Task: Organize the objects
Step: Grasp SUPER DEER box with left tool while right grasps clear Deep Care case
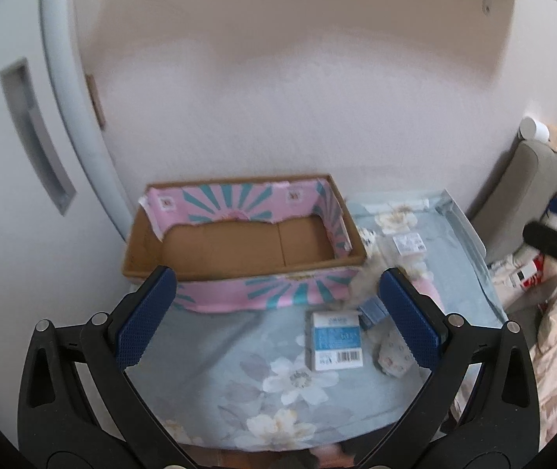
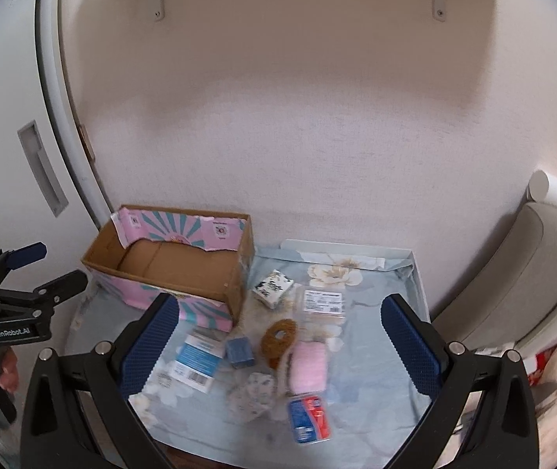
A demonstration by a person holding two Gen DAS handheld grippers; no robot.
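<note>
- We find the right gripper (image 2: 278, 342) nearest the lens, its blue-padded fingers (image 2: 149, 346) spread wide, nothing between them, hovering above the clutter.
- The left gripper (image 1: 274, 318) likewise stands with fingers wide apart and empty; in the right wrist view it appears at the left edge (image 2: 49, 269), held by a hand (image 2: 2, 367).
- The desk (image 2: 376, 391) is covered by a pale blue floral cloth.
- Closest on the cloth we note a red-and-blue packet (image 2: 309, 418), then a crumpled patterned wrapper (image 2: 251, 391) just to its left.
- A pink pad (image 2: 309, 365) lies just beyond the packet, beside a brown ring (image 2: 278, 338).
- A small blue block (image 2: 240, 350) sits left of the ring, and a white-and-blue box (image 2: 198, 359) with a barcode lies flat further left, near the left finger of the right gripper.
- Farther back we record a clear labelled pack (image 2: 323, 305) and a white printed packet (image 2: 273, 287), the latter near the carton's right wall.
- The cardboard carton (image 2: 235, 273), pink with teal rays outside, stands open at the rear left of the desk, against the wall; its floor appears bare.
- Beyond the desk to the right, a grey cushion (image 2: 513, 285) carries a white cylinder (image 2: 550, 191).
</note>
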